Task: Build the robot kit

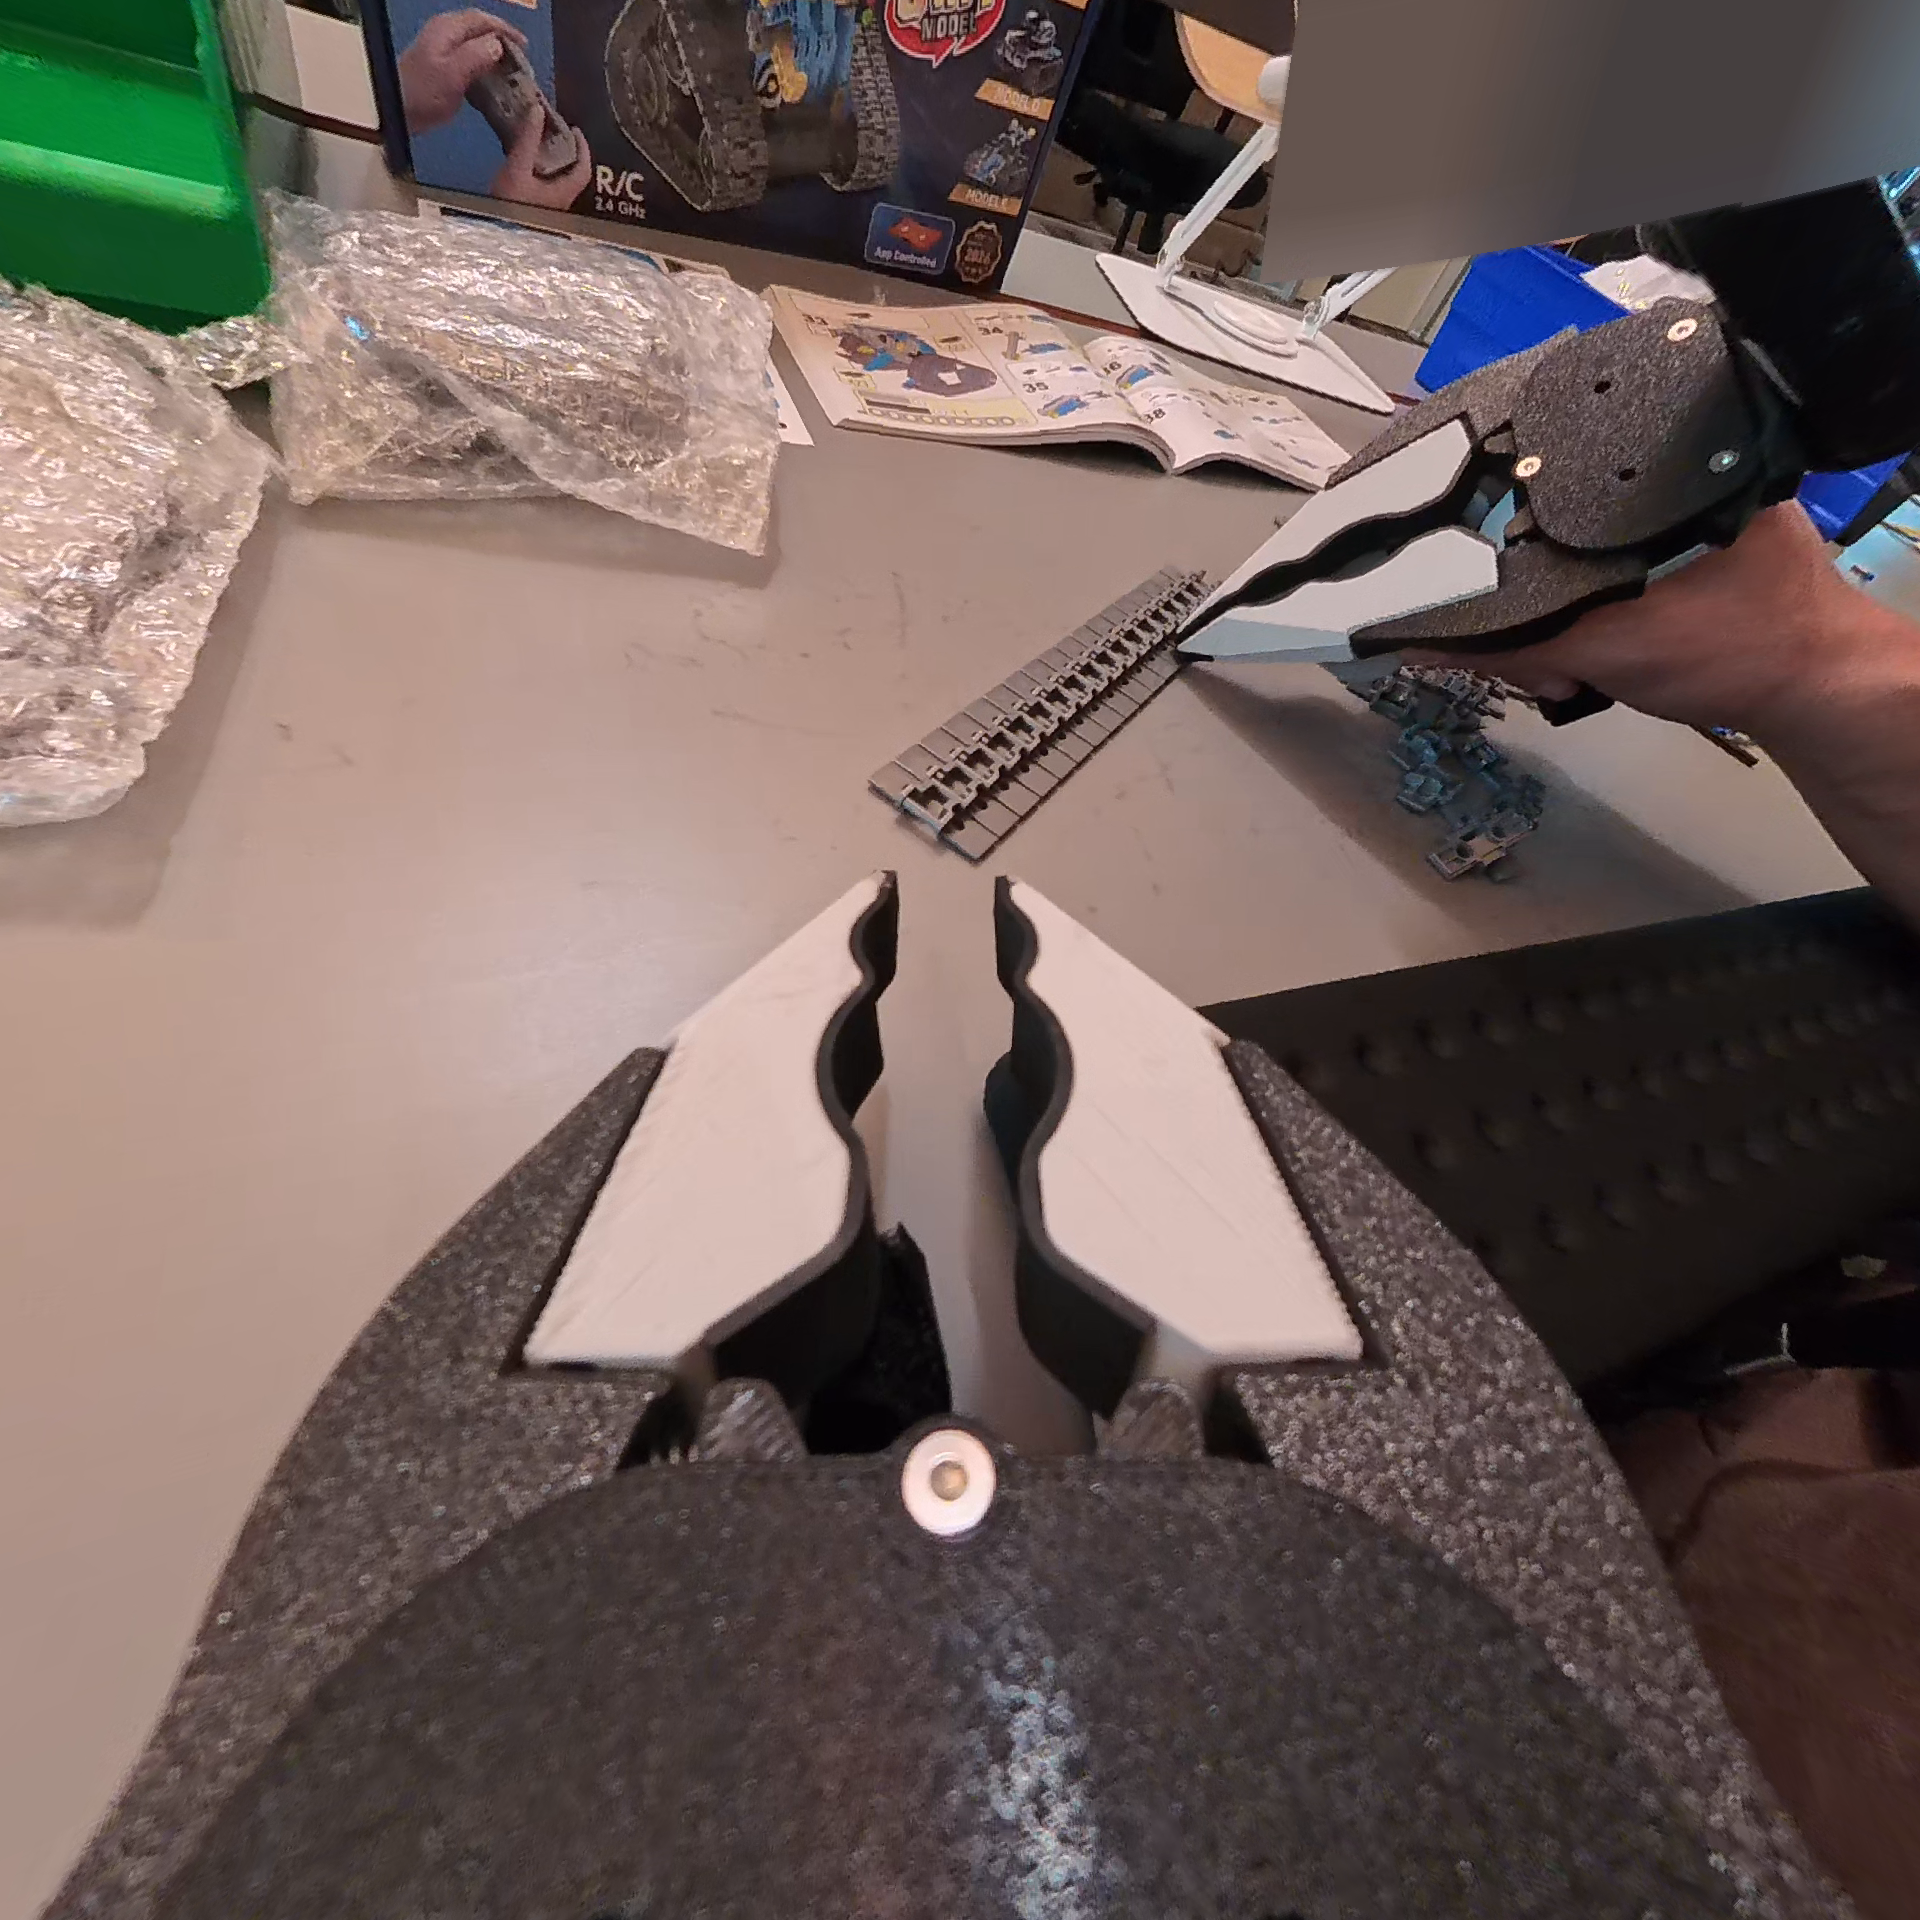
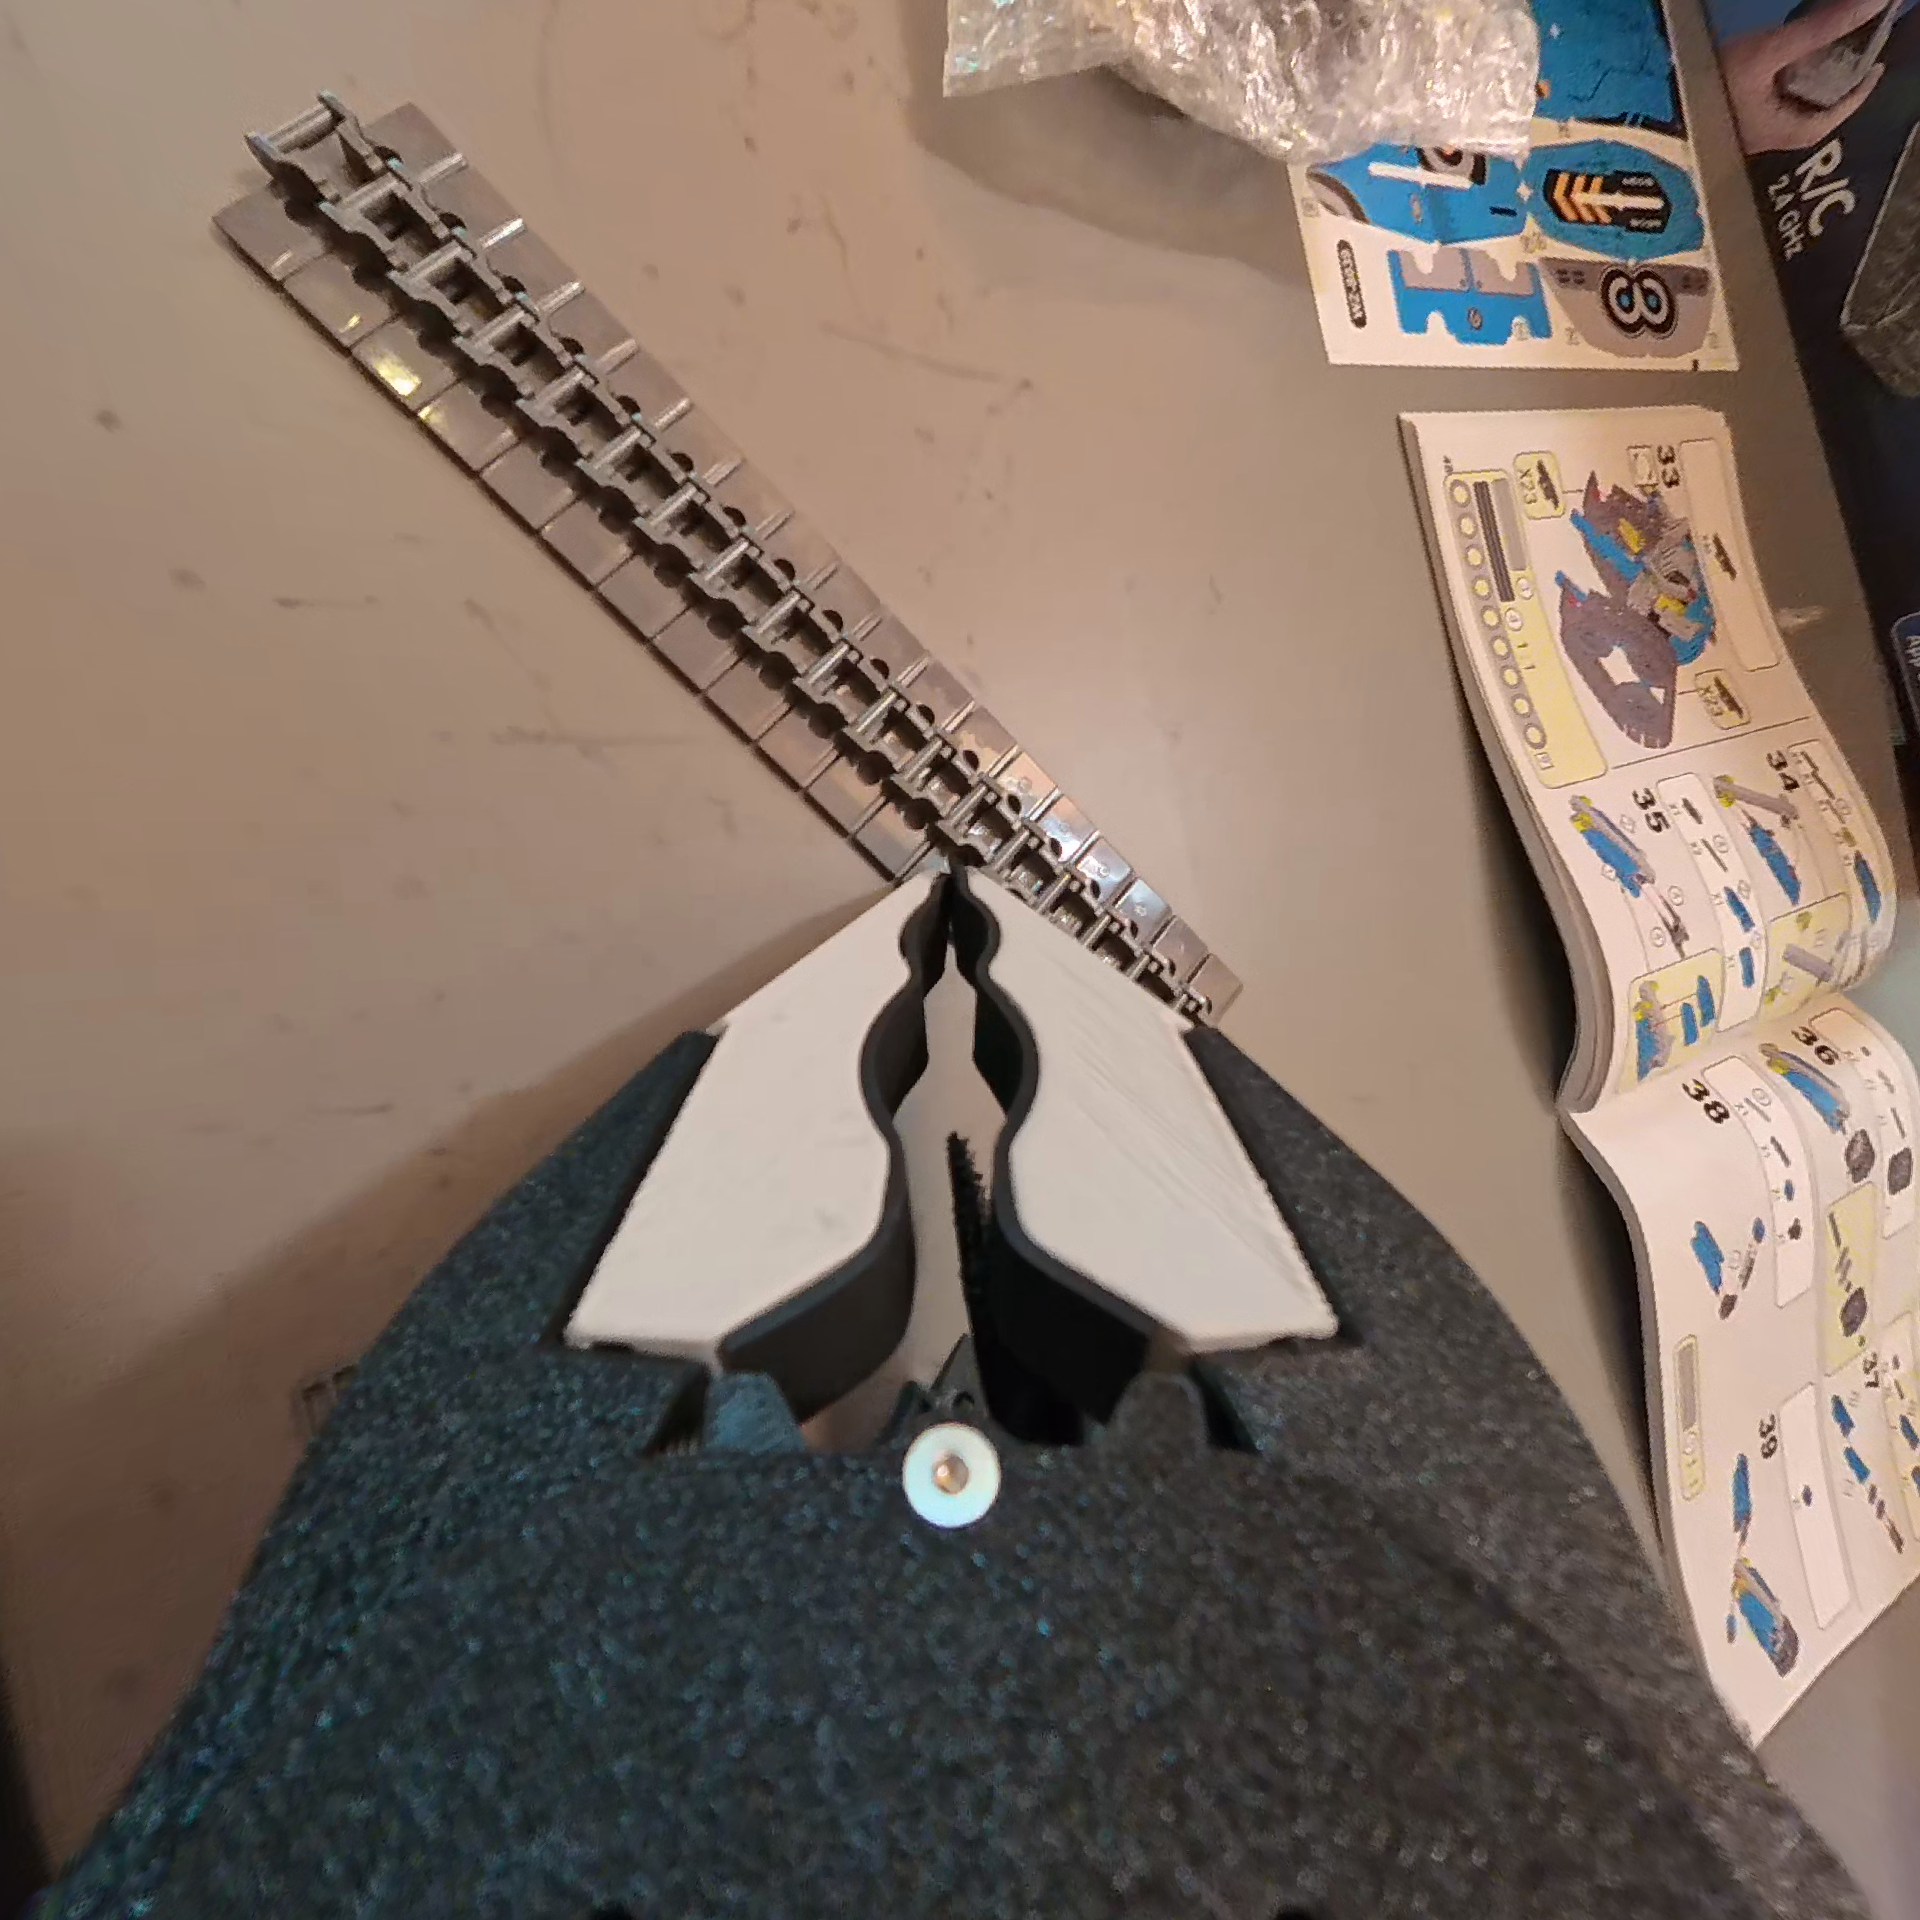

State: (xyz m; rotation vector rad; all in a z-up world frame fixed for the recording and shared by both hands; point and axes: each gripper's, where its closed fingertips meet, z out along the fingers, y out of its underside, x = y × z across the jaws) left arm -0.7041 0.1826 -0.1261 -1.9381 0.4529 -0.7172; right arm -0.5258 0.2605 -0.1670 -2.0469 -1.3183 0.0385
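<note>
The gray track strip [image 2: 665, 520] runs from the upper left to the right gripper [image 2: 951, 888], jaws seemingly pressed together on its edge; the left gripper [image 1: 943, 883], jaws spread, sits near its other end.

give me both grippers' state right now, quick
Left gripper: open, empty, above the grey table.
Right gripper: shut, tips at the long grey plastic linked track strip; a grip cannot be told.
</note>
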